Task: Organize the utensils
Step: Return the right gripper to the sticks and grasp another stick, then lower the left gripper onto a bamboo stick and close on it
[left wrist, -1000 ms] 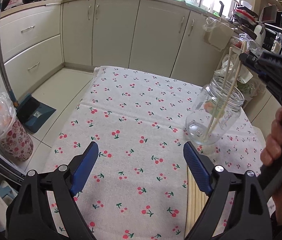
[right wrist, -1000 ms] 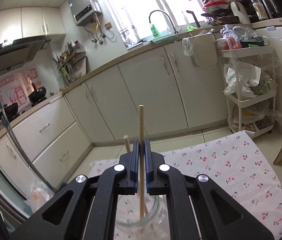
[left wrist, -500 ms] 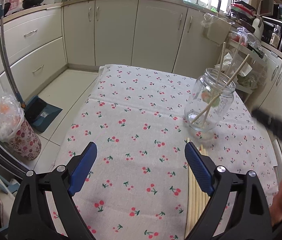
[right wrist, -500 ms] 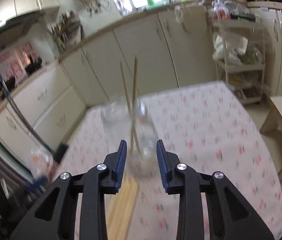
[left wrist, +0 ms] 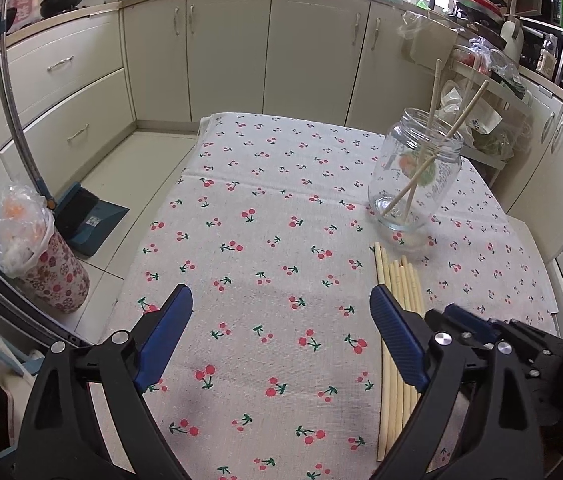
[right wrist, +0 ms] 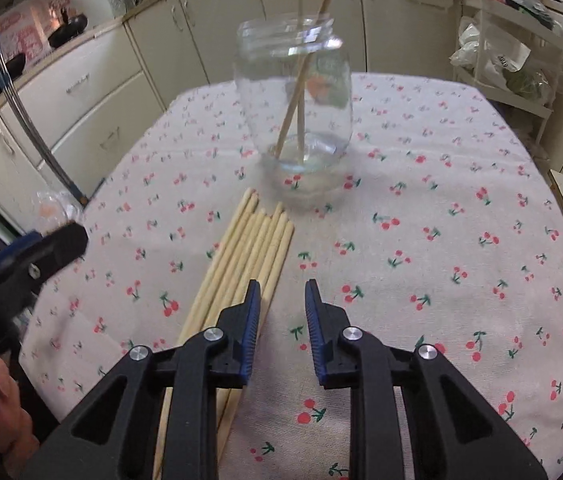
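The table, draped in a white cloth printed with red cherries (left wrist: 265, 216), fills both views. On it stands a clear glass jar (left wrist: 415, 176), upright toward the far right of the cloth, with two pale wooden chopsticks (left wrist: 433, 148) leaning inside it, crossed, their tops rising above the rim. Just in front of the jar lies a row of loose wooden chopsticks (left wrist: 399, 344), side by side and flat on the cloth, tips pointing toward the jar. Your left gripper (left wrist: 281, 332) hangs over bare cloth with its blue-padded jaws spread wide and nothing between them; the loose chopsticks run beneath its right finger. Your right gripper (right wrist: 281, 312) sits low over the near end of that row, its jaws having just been closing slightly to a narrow gap that holds nothing; its left finger overlies the edge of the row, though contact with the sticks cannot be judged.
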A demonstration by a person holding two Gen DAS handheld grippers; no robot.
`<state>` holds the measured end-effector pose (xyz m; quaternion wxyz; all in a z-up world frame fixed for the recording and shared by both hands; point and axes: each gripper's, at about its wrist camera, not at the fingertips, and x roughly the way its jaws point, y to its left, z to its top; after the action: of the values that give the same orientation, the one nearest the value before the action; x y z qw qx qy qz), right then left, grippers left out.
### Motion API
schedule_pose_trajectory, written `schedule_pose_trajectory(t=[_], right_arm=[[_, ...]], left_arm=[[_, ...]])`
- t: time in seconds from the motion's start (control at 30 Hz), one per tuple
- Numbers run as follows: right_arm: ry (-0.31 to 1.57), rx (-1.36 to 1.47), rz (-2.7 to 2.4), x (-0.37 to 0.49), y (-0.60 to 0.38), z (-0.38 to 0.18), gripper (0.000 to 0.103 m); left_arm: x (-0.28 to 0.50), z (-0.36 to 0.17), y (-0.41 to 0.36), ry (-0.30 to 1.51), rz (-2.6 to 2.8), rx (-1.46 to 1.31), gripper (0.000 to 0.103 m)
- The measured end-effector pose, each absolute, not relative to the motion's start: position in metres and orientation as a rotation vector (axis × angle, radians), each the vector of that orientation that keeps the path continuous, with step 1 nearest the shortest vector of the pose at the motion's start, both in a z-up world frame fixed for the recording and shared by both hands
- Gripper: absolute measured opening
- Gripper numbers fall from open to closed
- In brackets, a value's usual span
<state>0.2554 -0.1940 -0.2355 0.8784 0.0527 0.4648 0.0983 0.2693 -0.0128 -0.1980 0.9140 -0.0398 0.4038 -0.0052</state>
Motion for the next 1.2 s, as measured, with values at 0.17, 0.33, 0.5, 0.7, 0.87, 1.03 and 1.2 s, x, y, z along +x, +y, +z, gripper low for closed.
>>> schedule_pose_trajectory(t=[0.17, 0.33, 0.5, 0.7, 0.87, 1.03, 1.2], right_arm=[[0.96, 0.05, 0.201, 0.257, -0.19, -0.238, 0.024], [0.967, 0.025, 0.21, 0.262, -0.197, -0.239, 0.011], [0.96, 0.018, 0.177, 0.264, -0.224, -0.24, 0.007], [0.955, 0.047, 0.185, 0.267, -0.241, -0.24, 0.007], [0.947, 0.08, 0.188, 0.266, -0.242, -0.24, 0.007], [0.944, 0.102, 0.202, 0.267, -0.246, -0.241, 0.007], [0.951, 0.115, 0.208, 0.272, -0.247, -0.24, 0.007]], left_arm=[[0.275, -0.201, -0.02, 0.837, -0.024, -0.07, 0.087], [0.29, -0.207, -0.034, 0.851, -0.052, -0.048, 0.087], [0.308, -0.216, -0.053, 0.869, -0.09, 0.005, 0.087], [0.328, -0.234, -0.071, 0.926, -0.086, 0.059, 0.087], [0.338, -0.248, -0.075, 0.977, -0.068, 0.098, 0.087], [0.347, -0.255, -0.075, 1.006, -0.051, 0.116, 0.087], [0.35, -0.254, -0.079, 1.001, -0.049, 0.142, 0.087]])
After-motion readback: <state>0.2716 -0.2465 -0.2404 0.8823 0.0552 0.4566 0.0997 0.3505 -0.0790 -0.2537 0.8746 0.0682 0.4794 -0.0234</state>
